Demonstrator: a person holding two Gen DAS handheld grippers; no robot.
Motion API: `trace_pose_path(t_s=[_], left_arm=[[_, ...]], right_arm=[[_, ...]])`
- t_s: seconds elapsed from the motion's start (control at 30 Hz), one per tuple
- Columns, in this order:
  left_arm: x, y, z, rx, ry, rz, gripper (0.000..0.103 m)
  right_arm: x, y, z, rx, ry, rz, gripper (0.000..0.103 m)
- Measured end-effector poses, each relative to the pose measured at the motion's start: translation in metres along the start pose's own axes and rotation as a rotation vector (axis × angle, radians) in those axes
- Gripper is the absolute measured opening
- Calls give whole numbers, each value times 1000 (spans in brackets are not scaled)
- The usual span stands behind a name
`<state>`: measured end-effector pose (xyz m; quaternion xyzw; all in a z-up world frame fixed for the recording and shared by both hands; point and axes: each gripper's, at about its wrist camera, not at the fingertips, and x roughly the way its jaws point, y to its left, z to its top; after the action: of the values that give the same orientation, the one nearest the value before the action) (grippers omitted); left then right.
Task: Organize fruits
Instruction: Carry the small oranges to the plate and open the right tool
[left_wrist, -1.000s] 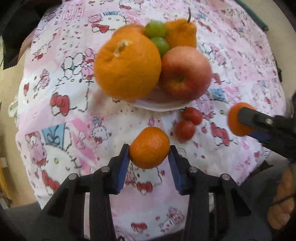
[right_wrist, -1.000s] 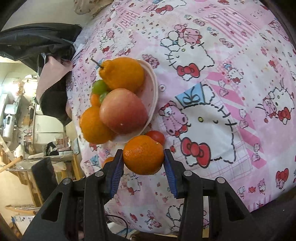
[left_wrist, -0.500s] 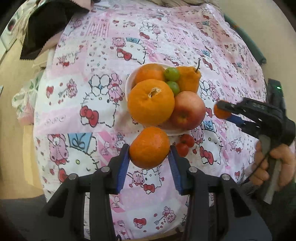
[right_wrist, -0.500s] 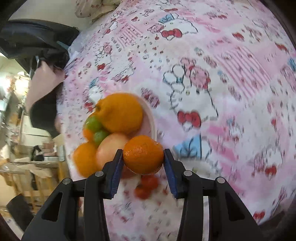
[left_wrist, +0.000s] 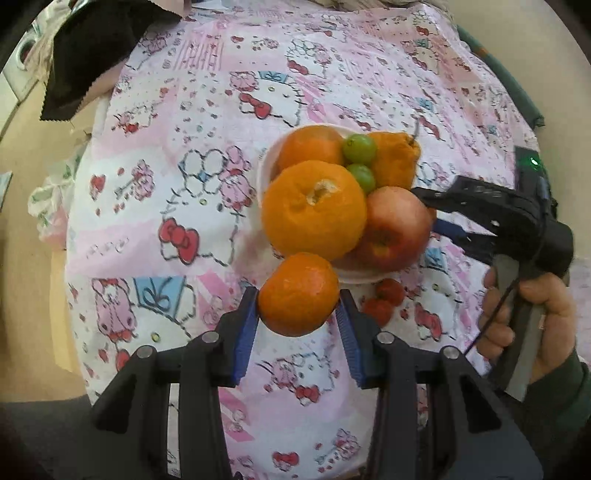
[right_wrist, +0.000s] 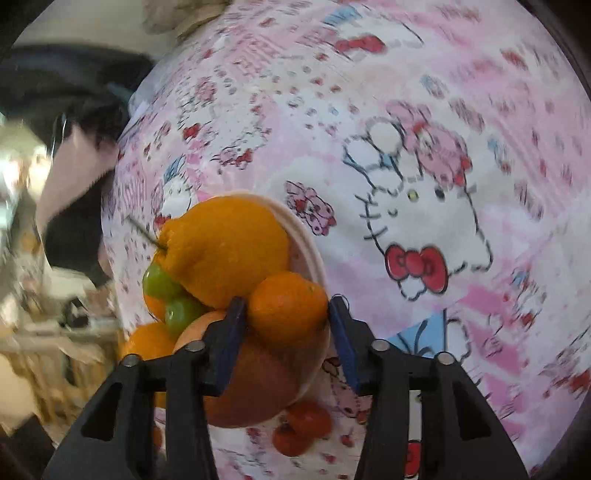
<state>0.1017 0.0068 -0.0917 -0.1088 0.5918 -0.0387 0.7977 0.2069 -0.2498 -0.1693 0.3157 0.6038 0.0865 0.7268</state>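
**Loading the fruit plate: two mandarins in hand, tomatoes outstanding**

Gripping a small mandarin (left_wrist: 298, 294), the left gripper (left_wrist: 298, 301) has its blue pads (left_wrist: 246, 325) pressed against both sides of the fruit, which is held off the cloth just short of the plate's near rim. The right gripper (right_wrist: 286, 314) pinches a second mandarin (right_wrist: 288, 308) in the same way, directly above the plate's right-hand side and close over the apple (left_wrist: 393, 229).

On the plate (left_wrist: 264, 173) itself: a large orange (left_wrist: 314, 210) at the near left, the apple beside it, a further orange (left_wrist: 310, 147) at the back left, two green grapes (left_wrist: 359, 147) in the middle, and a stalked, knobbly citrus (left_wrist: 393, 162) at the back right. The heap is already crowded (little bare surface shows).

Assessment: most fruit is collected; the two held mandarins are not yet set down, and two cherry tomatoes (left_wrist: 384, 299) lie on the patterned tablecloth (left_wrist: 166, 184) just off the plate's near rim, apparently awaiting collection.

Limits of inspection: the right wrist view is motion-blurred, so whether its mandarin touches the apple cannot be told. From the left wrist view the right gripper's fruit is almost wholly hidden behind the apple. Dark fabric (left_wrist: 92, 55) beyond the plate, at the cloth's far left edge, is unidentifiable.
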Motion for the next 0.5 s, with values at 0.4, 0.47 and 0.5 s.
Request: trace_pose_path(t_s=[0.4,0.47,0.5], left_arm=[[0,-4,6,39,-62,43,38],[-2,-2,8,34,-63,38,38],[-2,-1,10,30,-60,35,38]], right_arm=[[-10,3,-8,22,1,44,78],[-9,0,-10,36,7,51,80],[-10,-2,-11,46,8,50,80]])
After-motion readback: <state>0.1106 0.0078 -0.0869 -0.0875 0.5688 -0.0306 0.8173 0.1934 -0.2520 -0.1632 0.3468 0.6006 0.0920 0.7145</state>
